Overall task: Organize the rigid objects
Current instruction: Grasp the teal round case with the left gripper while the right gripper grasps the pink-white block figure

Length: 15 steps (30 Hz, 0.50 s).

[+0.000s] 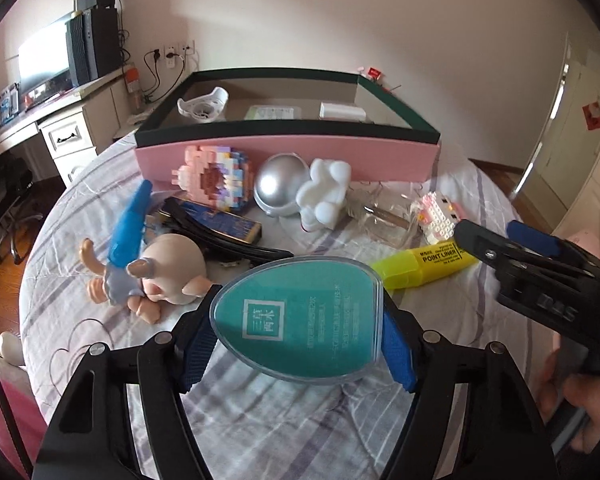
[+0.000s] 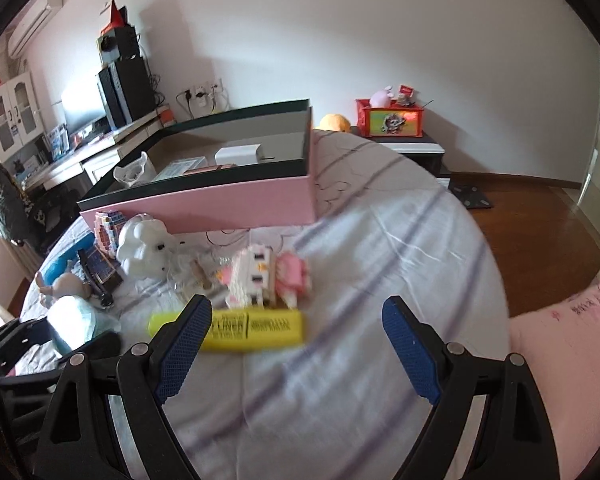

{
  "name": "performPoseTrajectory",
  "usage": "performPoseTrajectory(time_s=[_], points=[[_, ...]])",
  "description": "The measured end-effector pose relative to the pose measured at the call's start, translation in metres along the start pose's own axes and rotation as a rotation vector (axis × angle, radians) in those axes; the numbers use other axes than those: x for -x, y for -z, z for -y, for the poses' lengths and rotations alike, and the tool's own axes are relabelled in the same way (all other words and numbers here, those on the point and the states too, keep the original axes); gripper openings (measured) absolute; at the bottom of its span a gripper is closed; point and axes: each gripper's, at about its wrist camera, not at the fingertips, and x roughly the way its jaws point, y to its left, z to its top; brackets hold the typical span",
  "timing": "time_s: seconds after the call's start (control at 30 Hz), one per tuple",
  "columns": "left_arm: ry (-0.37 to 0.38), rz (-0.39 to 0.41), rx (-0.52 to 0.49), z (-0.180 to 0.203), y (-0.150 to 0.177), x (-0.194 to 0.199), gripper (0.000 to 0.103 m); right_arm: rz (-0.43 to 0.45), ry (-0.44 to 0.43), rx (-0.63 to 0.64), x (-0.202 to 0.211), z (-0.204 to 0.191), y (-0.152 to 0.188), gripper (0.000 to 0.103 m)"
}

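A teal oval case [image 1: 300,316] in clear plastic sits between the blue pads of my left gripper [image 1: 300,300], which is shut on its two long edges just above the striped bedsheet [image 1: 300,412]. The yellow highlighter [image 2: 260,328] lies on the sheet just ahead of my right gripper [image 2: 296,302], partly behind its left finger. That gripper is open, with nothing between its pads. In the left wrist view the right gripper [image 1: 480,240] hovers over the highlighter's [image 1: 424,264] far end. The pink box [image 1: 284,156] with a dark green rim stands behind, holding a few white items.
Along the box front lie a pink brick model [image 1: 212,178], a silver dome [image 1: 280,188], a white figure [image 1: 324,192], a clear bag [image 1: 384,216] and a pink-white brick figure [image 2: 264,276]. A pig doll [image 1: 168,276], a blue tool [image 1: 130,224] and a dark flat box [image 1: 224,220] lie left.
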Motion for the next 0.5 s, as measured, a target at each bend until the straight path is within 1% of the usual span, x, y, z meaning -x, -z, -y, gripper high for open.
performPoseTrajectory(time_s=[0.1,0.2,0.27,0.33,0.37,0.4,0.5], points=[[-0.032,0.028,-0.009,-0.007,-0.004,0.009,0.072,-0.046,0.007,0.014,-0.019,-0.004,-0.008,0.089],[0.013,0.048,0.017,-0.017,-0.009,0.02,0.072,-0.101,-0.023,0.013,-0.036,-0.005,-0.014,0.088],[-0.024,0.067,0.011,-0.02,-0.012,0.023,0.072,-0.129,-0.019,0.021,-0.043,-0.007,-0.016,0.088],[-0.049,0.072,0.011,-0.025,-0.015,0.021,0.072,-0.136,-0.034,0.018,-0.046,-0.006,-0.017,0.079],[-0.05,0.07,0.017,-0.028,-0.017,0.021,0.072,-0.139,-0.034,0.016,-0.047,-0.005,-0.018,0.067],[-0.049,0.07,0.021,-0.03,-0.018,0.021,0.072,-0.139,-0.028,0.02,-0.047,-0.005,-0.018,0.062],[-0.053,0.077,0.019,-0.033,-0.019,0.021,0.072,-0.138,-0.028,0.04,-0.048,-0.005,-0.019,0.062]])
